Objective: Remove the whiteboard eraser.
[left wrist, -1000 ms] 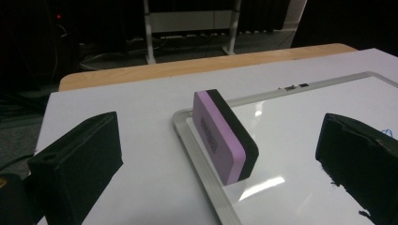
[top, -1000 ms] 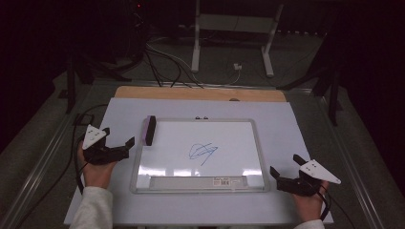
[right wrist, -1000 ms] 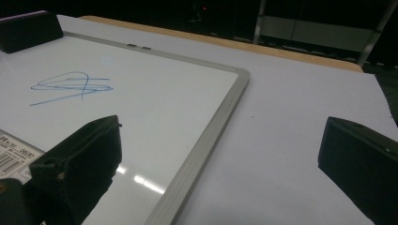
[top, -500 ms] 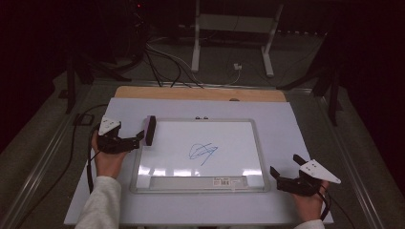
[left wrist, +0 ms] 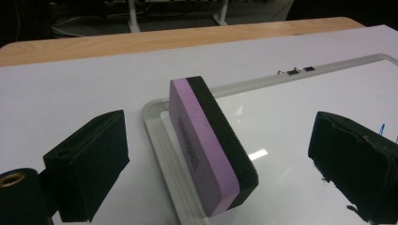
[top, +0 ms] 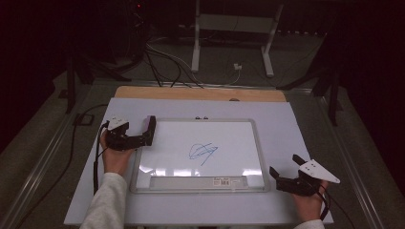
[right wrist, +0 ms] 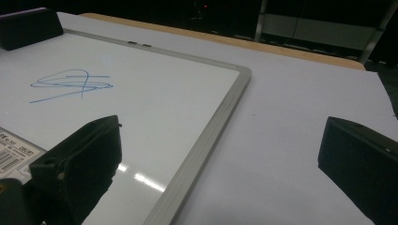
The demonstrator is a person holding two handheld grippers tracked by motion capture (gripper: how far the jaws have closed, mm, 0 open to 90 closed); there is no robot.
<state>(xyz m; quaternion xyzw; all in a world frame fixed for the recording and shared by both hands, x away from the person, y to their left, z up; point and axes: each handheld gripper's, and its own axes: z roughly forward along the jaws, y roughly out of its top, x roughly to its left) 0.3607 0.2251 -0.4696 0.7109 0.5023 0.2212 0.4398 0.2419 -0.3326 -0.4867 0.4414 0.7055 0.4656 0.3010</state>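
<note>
A purple and black eraser (left wrist: 206, 145) stands on its long edge at the upper left corner of the whiteboard (top: 198, 121), also seen from above as the eraser (top: 151, 130). My left gripper (left wrist: 218, 136) straddles it. Its jaws have just been closing a little, but a gap remains on both sides of the eraser, so the left gripper (top: 143, 136) is open. A blue scribble (top: 203, 151) marks the middle of the board. My right gripper (top: 284, 164) rests open at the board's lower right corner with nothing in it, its view showing the scribble (right wrist: 70, 84).
The whiteboard lies on a white sheet (top: 286, 124) over a wooden table (top: 200, 94). A barcode label (top: 224, 181) sits on the board's near tray. Cables (top: 167, 62) and a stand's legs (top: 196, 47) lie on the floor beyond the table.
My left hand has moved right and away from the person, from beside the board to the eraser, which now stands between its jaws. The right hand has stayed still.
</note>
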